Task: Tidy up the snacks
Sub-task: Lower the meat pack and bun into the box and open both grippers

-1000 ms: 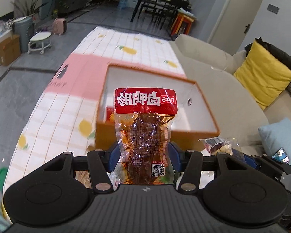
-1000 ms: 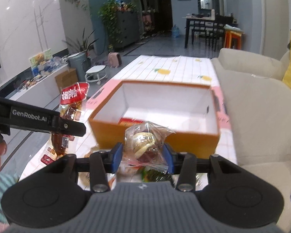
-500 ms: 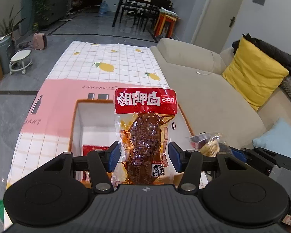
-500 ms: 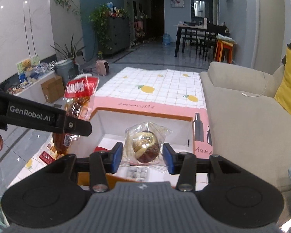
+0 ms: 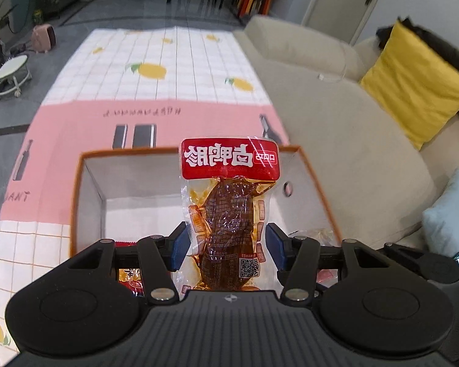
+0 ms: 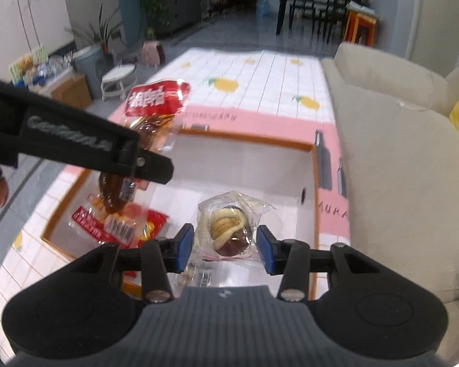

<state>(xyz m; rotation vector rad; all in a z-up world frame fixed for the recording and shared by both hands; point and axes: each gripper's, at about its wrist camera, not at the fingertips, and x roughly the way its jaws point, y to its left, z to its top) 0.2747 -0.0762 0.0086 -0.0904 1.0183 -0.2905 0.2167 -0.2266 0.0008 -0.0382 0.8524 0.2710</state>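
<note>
Box [image 5: 85, 183]: right below both my grippers.
Left gripper [image 5: 226, 246]: pinching duck pack [image 5: 229, 214], long axis upright.
Right gripper [image 6: 226, 249]: pinching pastry [image 6: 228, 229], over box floor.

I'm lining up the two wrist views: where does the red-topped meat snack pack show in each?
Left wrist: the red-topped meat snack pack stands centre frame between the left gripper pads.
Right wrist: the same pack hangs upper left, behind the black finger.
Shared landmark: the orange-rimmed box beneath.
</note>
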